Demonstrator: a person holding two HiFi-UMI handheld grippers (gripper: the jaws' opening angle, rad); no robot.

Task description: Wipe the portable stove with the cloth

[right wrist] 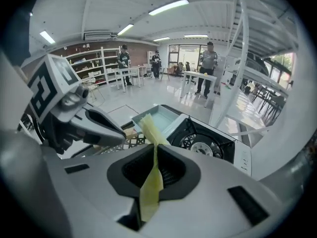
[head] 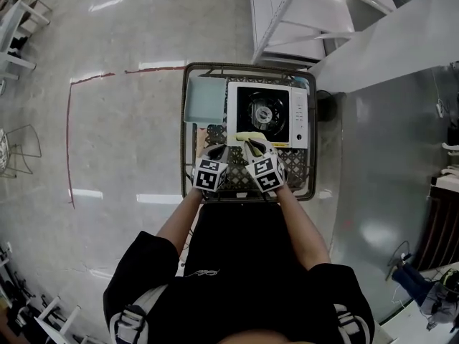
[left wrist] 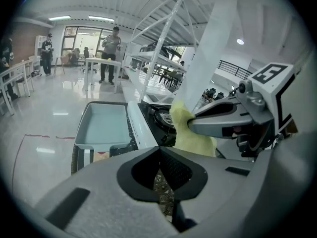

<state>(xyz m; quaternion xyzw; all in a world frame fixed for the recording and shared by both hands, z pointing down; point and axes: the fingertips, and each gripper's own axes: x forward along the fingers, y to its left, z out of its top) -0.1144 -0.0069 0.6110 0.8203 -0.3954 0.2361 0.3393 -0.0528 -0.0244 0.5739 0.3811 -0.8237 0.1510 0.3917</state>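
**A:** Where's the cloth [right wrist: 149, 182]?

**B:** It is pinched in the right gripper [head: 252, 147], whose jaws are clamped on a yellow strip of it. The rest hangs off the tips at the near edge of the portable stove [head: 267, 113]. I can't tell whether it touches the white top.

**A:** And the other one?

**B:** The left gripper [left wrist: 159, 150] has its jaws together with nothing between them. It sits just left of the right one, over the near part of the wire basket [head: 187, 131] that carries the stove.

**A:** So how far along is it?

**B:** I'd say early. The cloth is in hand and brought up to the stove, but nothing shows a stroke across it. The burner [head: 263, 112], the far side and the control strip on the right all look left to do. The pale blue tray [head: 204, 97] to the stove's left plays no part.
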